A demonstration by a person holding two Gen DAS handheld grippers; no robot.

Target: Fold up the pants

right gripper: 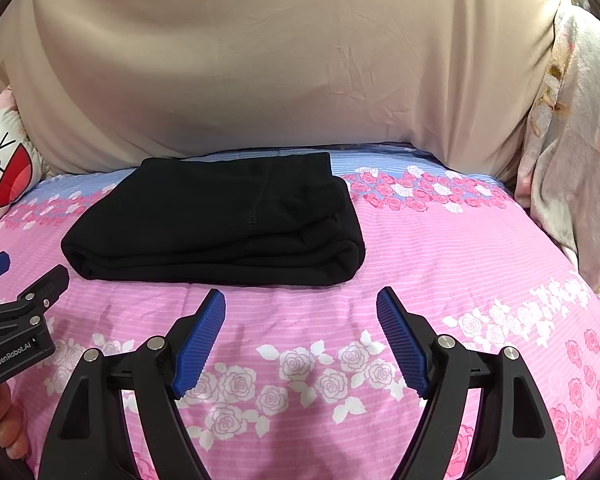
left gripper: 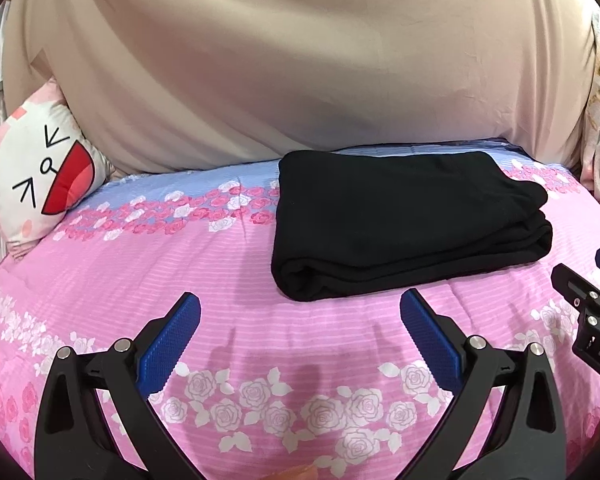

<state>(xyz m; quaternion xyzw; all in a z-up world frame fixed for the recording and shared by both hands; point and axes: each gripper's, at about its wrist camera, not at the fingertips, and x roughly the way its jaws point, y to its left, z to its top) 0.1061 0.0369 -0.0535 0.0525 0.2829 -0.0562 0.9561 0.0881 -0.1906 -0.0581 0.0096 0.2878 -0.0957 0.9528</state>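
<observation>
Black pants [left gripper: 404,220] lie folded into a thick rectangle on the pink rose-print bedspread [left gripper: 260,320], seen also in the right wrist view as the pants [right gripper: 220,224]. My left gripper [left gripper: 300,304] stands open just short of the bundle's near edge, with nothing between its blue pads. My right gripper [right gripper: 300,298] is open too, close in front of the bundle's right part, and holds nothing. Each gripper shows at the edge of the other's view: the right gripper [left gripper: 596,280] and the left gripper [right gripper: 16,280].
A beige sheet [left gripper: 300,60] hangs as a backdrop behind the bed. A cartoon-cat pillow [left gripper: 36,176] leans at the back left. A pale floral blanket [right gripper: 572,152] is piled at the right. A hand [right gripper: 8,428] grips the left tool's handle.
</observation>
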